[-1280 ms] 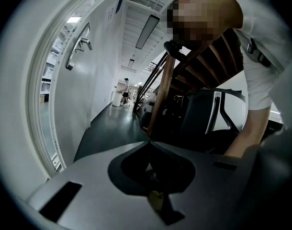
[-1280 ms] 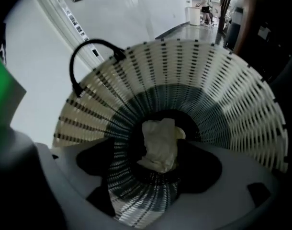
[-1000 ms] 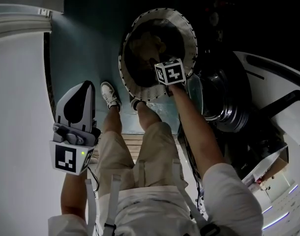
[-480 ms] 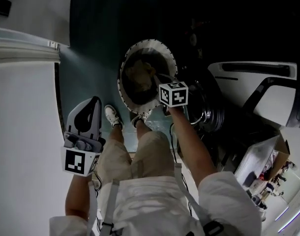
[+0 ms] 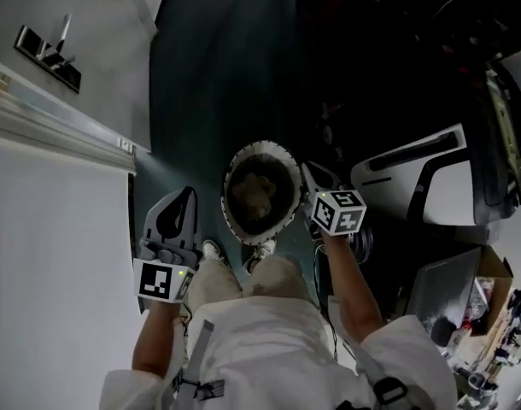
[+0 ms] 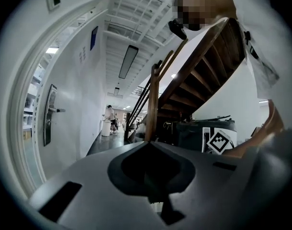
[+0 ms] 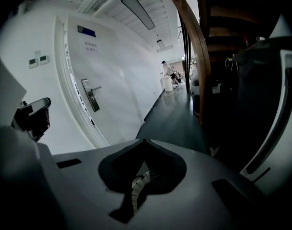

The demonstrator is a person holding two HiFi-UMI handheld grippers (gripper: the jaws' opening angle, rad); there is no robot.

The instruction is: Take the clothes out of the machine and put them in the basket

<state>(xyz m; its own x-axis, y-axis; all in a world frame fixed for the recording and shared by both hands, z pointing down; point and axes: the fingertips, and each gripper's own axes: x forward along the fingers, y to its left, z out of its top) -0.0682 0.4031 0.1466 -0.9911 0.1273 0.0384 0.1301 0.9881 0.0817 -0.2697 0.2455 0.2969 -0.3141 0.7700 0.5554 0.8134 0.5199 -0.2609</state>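
Standing over the basket (image 5: 234, 222) of clothes (image 5: 257, 196), we hold left gripper (image 5: 184, 196) and right gripper (image 5: 313, 176), jaws clenched on nothing.

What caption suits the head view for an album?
From above: a person holding the left gripper and right gripper stands by a basket of clothes near the washing machine.

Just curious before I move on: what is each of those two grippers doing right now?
Left gripper: closed, holding nothing.
Right gripper: closed, holding nothing.
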